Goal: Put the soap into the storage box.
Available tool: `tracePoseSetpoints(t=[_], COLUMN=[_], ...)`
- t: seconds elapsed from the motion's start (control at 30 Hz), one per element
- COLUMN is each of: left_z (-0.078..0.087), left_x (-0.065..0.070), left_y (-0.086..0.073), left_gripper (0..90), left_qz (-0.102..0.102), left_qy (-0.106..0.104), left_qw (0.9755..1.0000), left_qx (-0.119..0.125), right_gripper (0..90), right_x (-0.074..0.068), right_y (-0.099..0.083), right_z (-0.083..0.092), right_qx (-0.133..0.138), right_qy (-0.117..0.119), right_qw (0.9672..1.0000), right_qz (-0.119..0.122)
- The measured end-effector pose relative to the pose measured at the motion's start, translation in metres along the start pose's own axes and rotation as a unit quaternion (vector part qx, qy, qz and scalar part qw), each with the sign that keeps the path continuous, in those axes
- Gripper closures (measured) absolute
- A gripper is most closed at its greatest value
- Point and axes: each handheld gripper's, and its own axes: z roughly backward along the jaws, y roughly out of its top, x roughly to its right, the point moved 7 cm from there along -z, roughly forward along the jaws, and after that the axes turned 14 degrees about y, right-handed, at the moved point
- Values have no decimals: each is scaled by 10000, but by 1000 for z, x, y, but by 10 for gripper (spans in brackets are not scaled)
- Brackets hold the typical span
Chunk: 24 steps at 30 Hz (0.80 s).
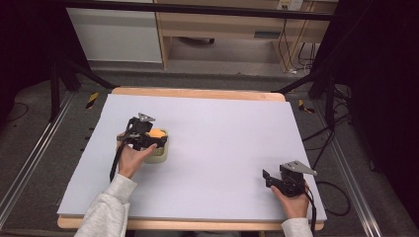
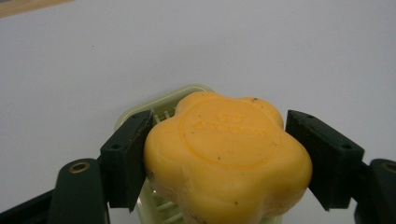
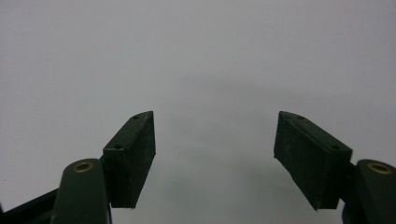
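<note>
**Soap bar between the left jaws, over its dish**

The left gripper (image 2: 219,158) has its 2 jaws around a yellow-orange, flower-shaped soap bar (image 2: 226,156), the left pad touching, the right just beside it, above a pale green slotted plastic soap dish (image 2: 161,109). Soap likely handles firm, fairly heavy and slippery (the lobed sides offer purchase). The right gripper (image 3: 215,158) hovers spread and empty over the lavender table (image 1: 222,148).

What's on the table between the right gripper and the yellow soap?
Nothing: in the high view, only bare white table lies between the right gripper and the yellow soap.
</note>
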Motion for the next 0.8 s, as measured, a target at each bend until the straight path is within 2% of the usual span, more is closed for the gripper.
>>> tracePoseSetpoints(t=[0.43, 0.8], left_z=[-13, -18], left_x=[-2, -3], left_y=[-11, -17], left_gripper=[253, 253], left_qz=[-53, -7], left_qy=[58, 71], left_qw=[9999, 9998], left_qx=[-151, -174], right_gripper=[299, 299], right_x=[0, 0], right_y=[0, 0], right_z=[0, 0], right_qx=[-6, -3], right_qy=[19, 11], right_qw=[10000, 10000], right_qz=[-2, -1])
